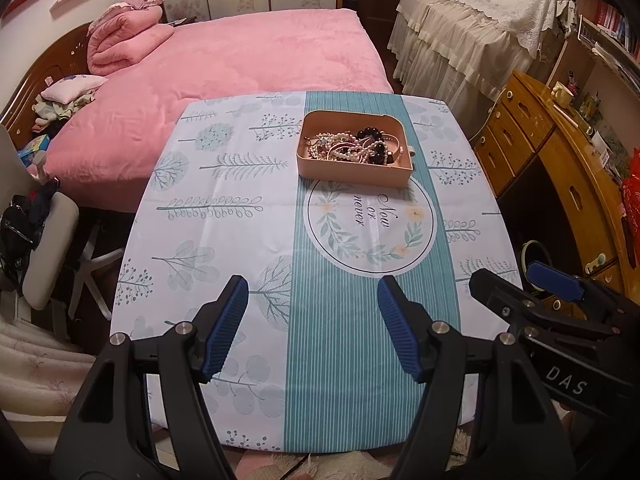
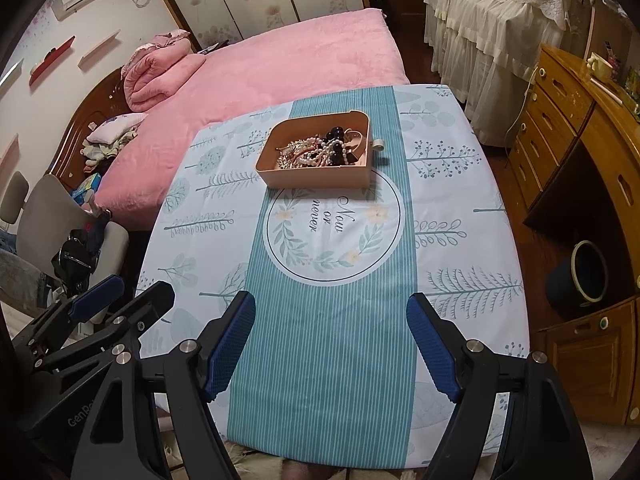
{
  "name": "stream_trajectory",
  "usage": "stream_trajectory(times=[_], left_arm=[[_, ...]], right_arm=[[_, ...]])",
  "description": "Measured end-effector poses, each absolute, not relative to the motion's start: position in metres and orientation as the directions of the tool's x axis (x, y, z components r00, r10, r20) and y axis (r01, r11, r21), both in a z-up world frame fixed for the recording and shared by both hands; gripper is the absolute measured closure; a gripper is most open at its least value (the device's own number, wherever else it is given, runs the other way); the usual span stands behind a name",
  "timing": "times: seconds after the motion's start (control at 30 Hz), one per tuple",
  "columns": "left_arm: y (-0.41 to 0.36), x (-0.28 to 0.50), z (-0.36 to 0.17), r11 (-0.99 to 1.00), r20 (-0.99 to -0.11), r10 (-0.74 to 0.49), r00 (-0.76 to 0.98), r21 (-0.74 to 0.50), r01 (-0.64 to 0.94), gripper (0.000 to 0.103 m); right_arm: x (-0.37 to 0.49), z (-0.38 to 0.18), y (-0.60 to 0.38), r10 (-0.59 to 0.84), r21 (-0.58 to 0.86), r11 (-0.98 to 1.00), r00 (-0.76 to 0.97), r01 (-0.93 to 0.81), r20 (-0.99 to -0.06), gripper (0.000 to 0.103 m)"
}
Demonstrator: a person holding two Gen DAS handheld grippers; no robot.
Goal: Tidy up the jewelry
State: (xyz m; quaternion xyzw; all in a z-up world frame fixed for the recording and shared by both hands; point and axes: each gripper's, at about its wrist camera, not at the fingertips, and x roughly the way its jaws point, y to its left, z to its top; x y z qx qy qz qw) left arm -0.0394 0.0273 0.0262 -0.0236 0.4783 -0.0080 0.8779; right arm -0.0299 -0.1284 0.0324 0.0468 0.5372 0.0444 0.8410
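Note:
A pink open box (image 1: 352, 170) (image 2: 316, 180) stands at the far middle of the table. It holds a tangled heap of jewelry (image 1: 354, 146) (image 2: 318, 152): pearl strings, gold chains and black beads. A small white piece (image 2: 379, 145) lies just outside the box's right wall. My left gripper (image 1: 312, 330) is open and empty above the near part of the table. My right gripper (image 2: 330, 346) is open and empty beside it, and it also shows at the right edge of the left wrist view (image 1: 516, 292). Both are well short of the box.
The table wears a white and teal cloth (image 1: 256, 208) (image 2: 452, 208) with a round "Now or never" print. A pink bed (image 1: 240, 64) lies behind. A wooden desk with drawers (image 1: 560, 152) stands right. A grey chair (image 1: 48, 240) stands left.

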Motion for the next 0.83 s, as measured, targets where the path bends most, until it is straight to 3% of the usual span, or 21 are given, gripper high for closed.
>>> stream_trajectory(times=[0.83], left_arm=[[0.032, -0.038, 0.018, 0.998, -0.854, -0.033, 0.519, -0.056, -0.028, 0.038]], right_arm=[[-0.027, 0.019, -0.123, 0.138, 0.135, 0.990, 0.403, -0.038, -0.905, 0.024]])
